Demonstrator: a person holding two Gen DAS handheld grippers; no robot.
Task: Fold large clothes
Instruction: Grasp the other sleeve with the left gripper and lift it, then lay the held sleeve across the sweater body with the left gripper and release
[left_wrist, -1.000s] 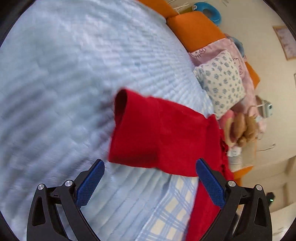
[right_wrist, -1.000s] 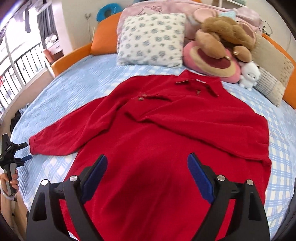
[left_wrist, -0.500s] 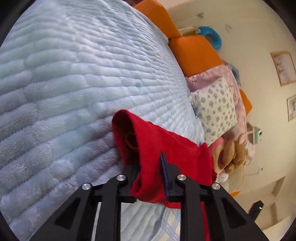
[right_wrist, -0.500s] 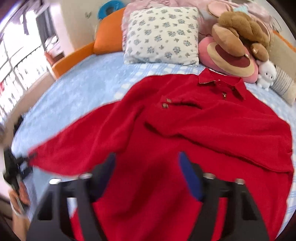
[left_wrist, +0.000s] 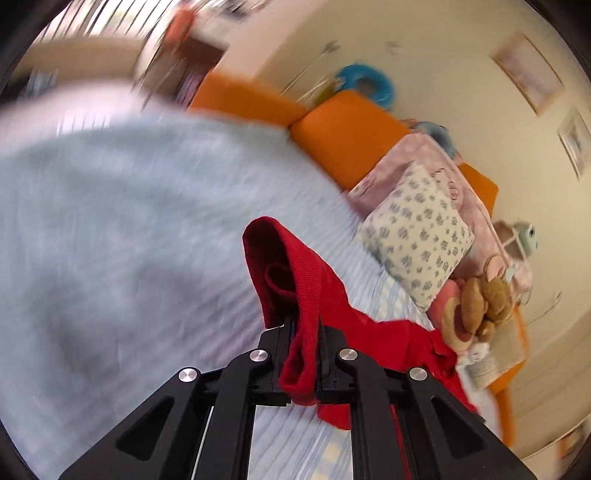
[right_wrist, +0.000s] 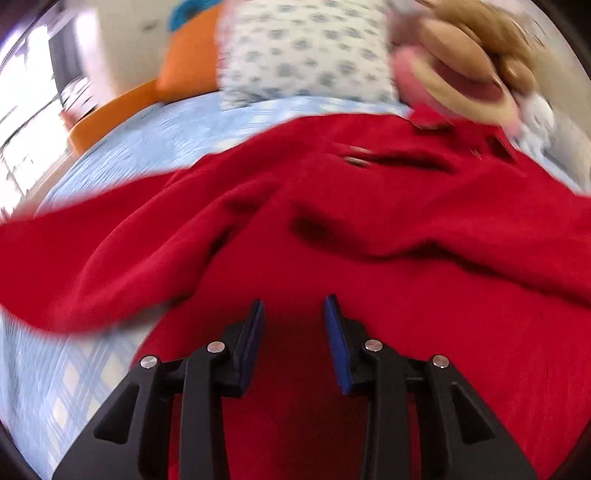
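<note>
A large red long-sleeved shirt (right_wrist: 369, 240) lies spread on a pale blue bed cover (left_wrist: 110, 240). My left gripper (left_wrist: 304, 332) is shut on the cuff end of the red sleeve (left_wrist: 291, 266) and holds it lifted above the bed. The cuff folds over the fingertips and hides them. My right gripper (right_wrist: 294, 314) hovers low over the shirt's lower body, jaws partly open with the blue pads (right_wrist: 334, 332) apart, holding nothing. The sleeve (right_wrist: 92, 266) stretches out to the left in the right wrist view.
A flowered pillow (left_wrist: 417, 236), pink bedding (left_wrist: 436, 177), a brown plush toy (left_wrist: 484, 295) and orange cushions (left_wrist: 347, 133) line the bed's head end. The pillow (right_wrist: 306, 55) and plush toy (right_wrist: 472, 48) lie just beyond the shirt's collar. A window is at the left (right_wrist: 33, 122).
My left gripper closed on the sleeve cuff and lifted it off the bed. My right gripper moved down toward the shirt's body and its jaws narrowed.
</note>
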